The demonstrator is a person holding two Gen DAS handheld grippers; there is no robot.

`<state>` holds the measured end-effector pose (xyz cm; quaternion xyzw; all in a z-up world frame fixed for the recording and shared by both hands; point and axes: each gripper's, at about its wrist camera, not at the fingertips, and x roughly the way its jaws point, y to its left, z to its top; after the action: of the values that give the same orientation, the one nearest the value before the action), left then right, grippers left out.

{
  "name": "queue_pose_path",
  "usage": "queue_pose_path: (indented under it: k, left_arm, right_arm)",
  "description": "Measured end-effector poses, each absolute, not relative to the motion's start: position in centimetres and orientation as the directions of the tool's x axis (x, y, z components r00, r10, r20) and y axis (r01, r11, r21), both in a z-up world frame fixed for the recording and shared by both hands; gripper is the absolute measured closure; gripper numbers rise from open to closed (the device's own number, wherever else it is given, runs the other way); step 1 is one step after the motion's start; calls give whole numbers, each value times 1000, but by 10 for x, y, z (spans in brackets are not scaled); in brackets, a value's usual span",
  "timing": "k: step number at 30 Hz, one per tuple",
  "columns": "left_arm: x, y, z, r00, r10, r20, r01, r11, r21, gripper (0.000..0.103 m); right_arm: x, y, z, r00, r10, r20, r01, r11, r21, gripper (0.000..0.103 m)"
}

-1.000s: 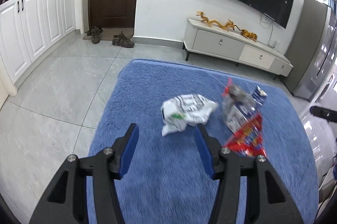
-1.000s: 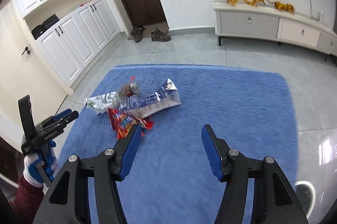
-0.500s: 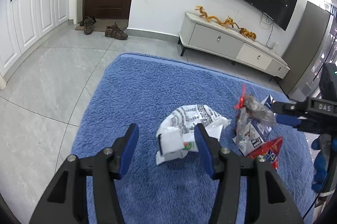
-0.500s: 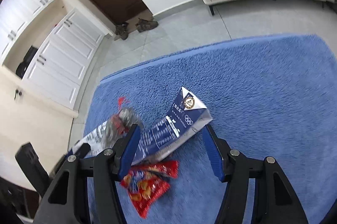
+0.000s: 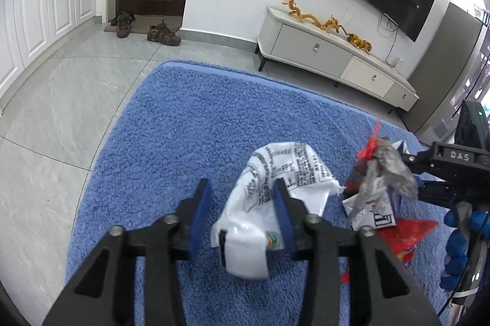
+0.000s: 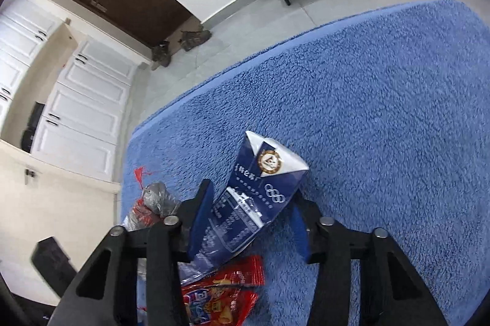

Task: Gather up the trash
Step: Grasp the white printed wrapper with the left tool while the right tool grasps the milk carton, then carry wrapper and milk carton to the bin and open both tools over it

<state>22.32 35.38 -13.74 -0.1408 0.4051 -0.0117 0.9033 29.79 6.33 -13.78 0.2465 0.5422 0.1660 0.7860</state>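
A crumpled white printed wrapper [image 5: 275, 173] lies on the blue rug [image 5: 190, 118] between the pads of my left gripper [image 5: 242, 209]. Its jaws are closing; the right pad touches the wrapper and the left pad stands clear of it. My right gripper [image 6: 251, 212] straddles a dark blue and white carton [image 6: 263, 182], jaws closing, with the pads close beside it and no squeeze visible. A red snack bag [image 6: 220, 295] lies under the carton's near end. A grey crinkled wrapper with a red tie [image 6: 156, 200] sits just left of it.
A blue-gloved hand [image 5: 456, 234] holds the other gripper at the right edge of the left wrist view. Grey tile floor surrounds the rug. A low white TV cabinet [image 5: 321, 50] stands at the back, shoes [image 5: 162, 33] lie by the brown door, and white cupboards [image 5: 46, 4] line the left.
Both grippers have come down onto the trash pile and their jaws have narrowed. The white wrapper now sits between the left pads, the blue carton between the right pads. The right gripper's view has tilted.
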Motion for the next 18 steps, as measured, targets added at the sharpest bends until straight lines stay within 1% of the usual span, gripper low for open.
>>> queue_pose_path:
  k: [4,6,9,10,18]
  left_arm:
    - [218,350,-136,681,-149,-717,-80,958,-276,83]
    - [214,347,-134,689,-146,-710,-76,960,-271,84]
    - [207,344,-131,697,-135,-704,-75,963,-259,85]
    - [204,344,-131,700,-132,-702,-77,963,-257,85]
    - [171,345,-120,726,-107,-679,-107,958,-265,88]
  right_arm:
    - [289,51,-138,351,573,-740,-10,793,609,66]
    - [286,43,-139,351,591,-726,-12,778,628,67]
    - [277,26,-137,355,618,-701,-31,757,652,74]
    - [275,21,-136,358,623,-695,-35,753,657,93]
    - [260,-30,-116,405,642,-651,-93,737,670,98]
